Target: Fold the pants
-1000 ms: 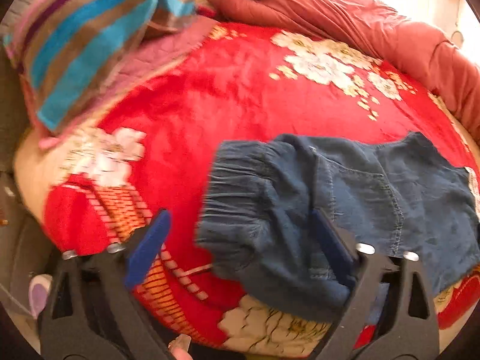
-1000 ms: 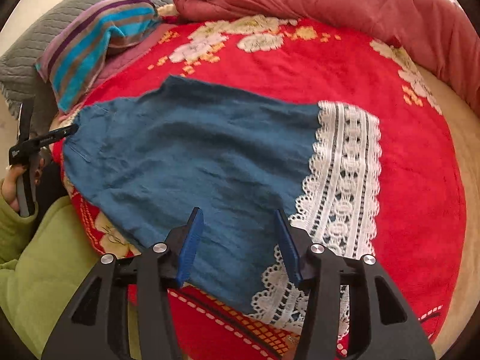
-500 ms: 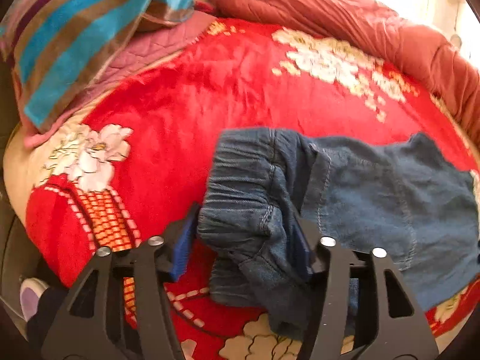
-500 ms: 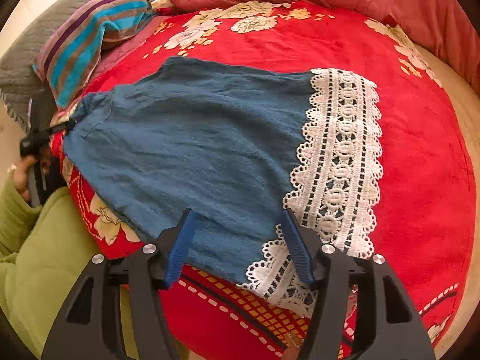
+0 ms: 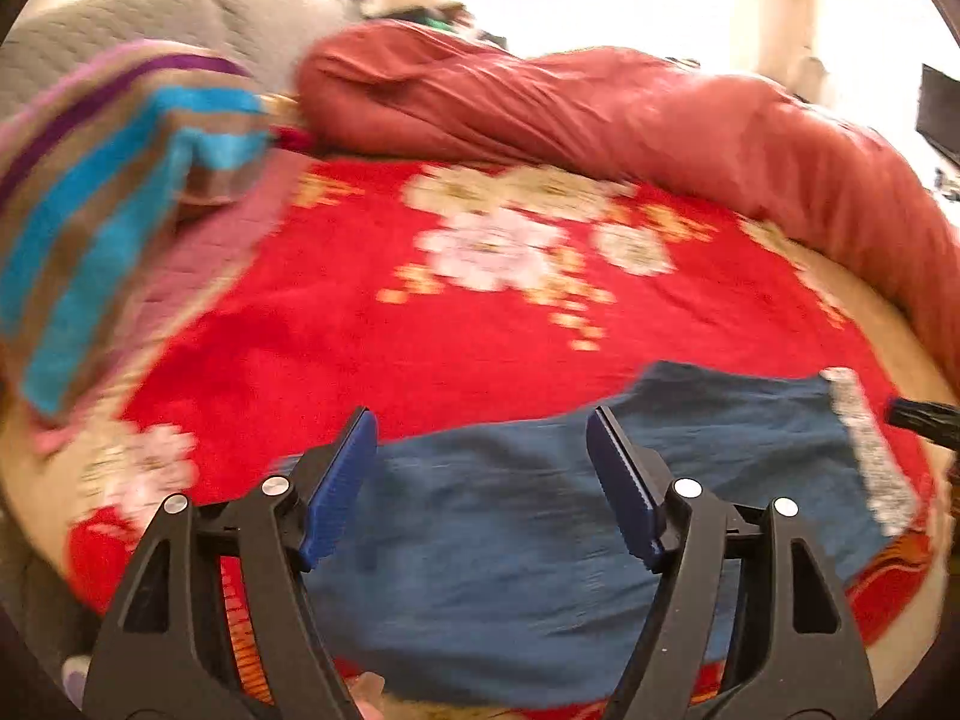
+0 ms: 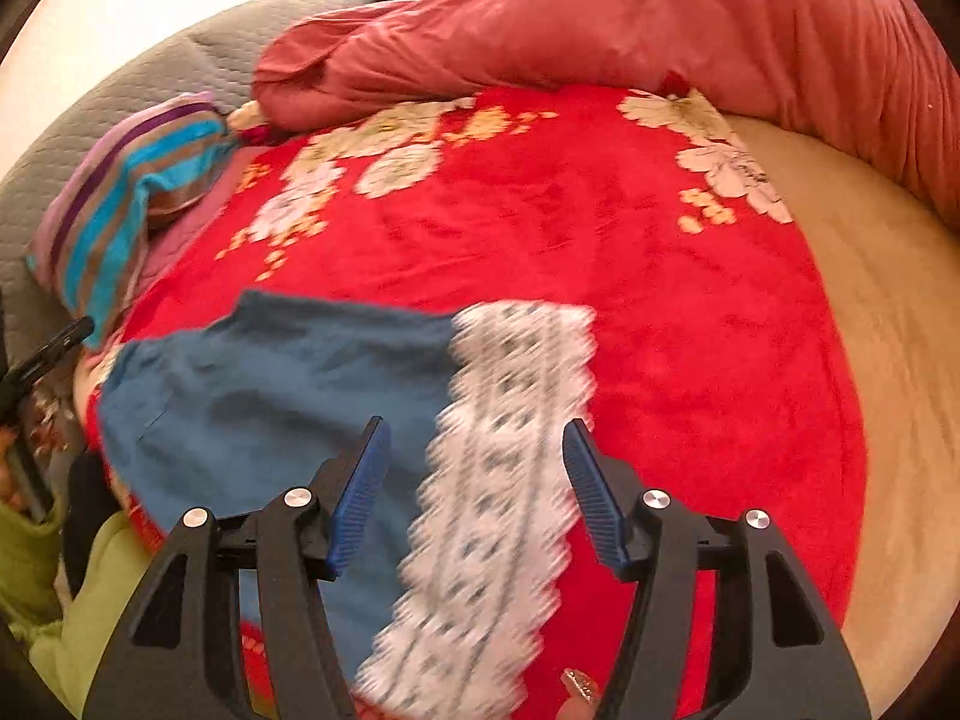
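Blue denim pants (image 5: 540,516) with a white lace hem (image 6: 498,480) lie flat on a red flowered blanket (image 5: 420,324). In the left wrist view my left gripper (image 5: 482,450) is open and empty, raised above the waist end of the pants. In the right wrist view my right gripper (image 6: 476,462) is open and empty above the lace hem, with blue denim (image 6: 270,396) spreading to the left. The lace hem also shows at the right of the left wrist view (image 5: 864,450). Both views are motion-blurred.
A striped pillow (image 5: 102,228) lies at the left, on a grey quilted headboard (image 6: 120,114). A rolled rust-red quilt (image 5: 600,120) runs along the back and right. My green sleeve (image 6: 90,600) shows at the lower left. The bare beige mattress (image 6: 888,360) is at the right.
My left gripper let go of the bunched waistband, opened and lifted; the pants now lie spread flat. My right gripper opened wider and rose above the lace hem.
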Available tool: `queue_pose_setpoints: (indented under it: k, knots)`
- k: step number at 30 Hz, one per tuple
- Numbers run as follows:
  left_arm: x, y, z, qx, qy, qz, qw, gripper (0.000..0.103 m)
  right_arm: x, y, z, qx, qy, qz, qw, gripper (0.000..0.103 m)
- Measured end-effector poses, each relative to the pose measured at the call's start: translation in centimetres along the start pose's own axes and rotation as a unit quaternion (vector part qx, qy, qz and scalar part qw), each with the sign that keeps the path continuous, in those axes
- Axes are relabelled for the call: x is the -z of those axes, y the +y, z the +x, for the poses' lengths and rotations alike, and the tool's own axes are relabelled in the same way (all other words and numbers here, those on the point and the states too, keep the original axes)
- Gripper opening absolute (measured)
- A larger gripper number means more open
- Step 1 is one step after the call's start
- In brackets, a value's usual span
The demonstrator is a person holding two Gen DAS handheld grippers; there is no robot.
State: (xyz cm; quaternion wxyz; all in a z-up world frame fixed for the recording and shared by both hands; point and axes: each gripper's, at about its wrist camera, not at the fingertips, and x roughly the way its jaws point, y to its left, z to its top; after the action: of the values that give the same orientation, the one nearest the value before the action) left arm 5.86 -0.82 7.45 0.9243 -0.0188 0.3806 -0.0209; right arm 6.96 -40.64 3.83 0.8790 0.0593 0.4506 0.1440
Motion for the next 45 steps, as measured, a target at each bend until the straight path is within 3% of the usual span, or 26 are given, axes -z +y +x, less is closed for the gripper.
queue_pose_setpoints:
  k: [6,10,15,19,20,22,23,27,30,36,39,41,43,45]
  knots:
    - [-1.3,-4.1,6.2,0.064,0.062,0.04,0.9952,0.065,-2.7,-2.7,3.1,-0.016,0.012,0.034,0.999,0.058]
    - [-1.6,-5.8,9.7,0.086,0.095,0.039,0.9909,0.068,-3.8,-3.7,6.1,-0.03,0.03,0.041,0.998,0.058]
    - [-1.6,-7.7,13.6,0.089,0.123,0.056,0.9868,0.076,-3.5,-4.0,8.1,-0.055,0.038,0.049,0.997,0.051]
    - [-0.9,-8.2,16.1,0.096,0.141,0.031,0.9849,0.074,-3.3,-3.8,8.1,-0.079,0.034,0.045,0.995,0.036]
    - [-0.7,-8.4,16.3,0.096,0.139,0.031,0.9852,0.067,-3.3,-3.8,8.1,-0.081,0.033,0.043,0.995,0.03]
    - [-0.4,-9.2,15.7,0.111,0.129,0.04,0.9846,0.01,-3.2,-3.6,7.7,-0.09,0.026,0.04,0.995,0.025]
    - [-0.5,-9.2,15.4,0.123,0.13,0.034,0.9833,0.005,-3.2,-3.4,7.3,-0.087,0.018,0.037,0.995,0.024]
    - [-1.3,-10.2,13.7,0.106,0.094,0.057,0.9884,0.004,-3.8,-1.6,4.3,-0.061,-0.036,-0.003,0.997,0.022]
    - [-2.3,-10.4,13.8,0.096,0.081,0.055,0.9905,0.004,-4.5,-1.3,3.8,-0.043,-0.053,-0.02,0.997,0.022]
    - [-1.5,-10.9,15.9,0.067,0.079,0.084,0.991,0.005,-4.4,-1.9,8.4,0.022,0.006,-0.029,0.999,0.025]
    - [-0.8,-10.2,16.7,0.054,0.08,0.071,0.9928,0.021,-4.0,-2.0,8.9,0.034,0.008,-0.023,0.999,0.034]
    - [-0.9,-9.3,16.4,0.06,0.078,0.046,0.9941,0.027,-4.1,-1.9,8.4,0.058,0.005,-0.023,0.998,0.046]
    - [-1.0,-8.3,15.1,0.054,0.07,0.022,0.9958,0.043,-4.1,-1.8,7.1,0.085,-0.006,-0.025,0.996,0.05]
    - [-1.0,-7.5,13.3,0.041,0.055,0.019,0.9975,0.049,-4.0,-1.5,5.1,0.109,-0.028,-0.033,0.993,0.055]
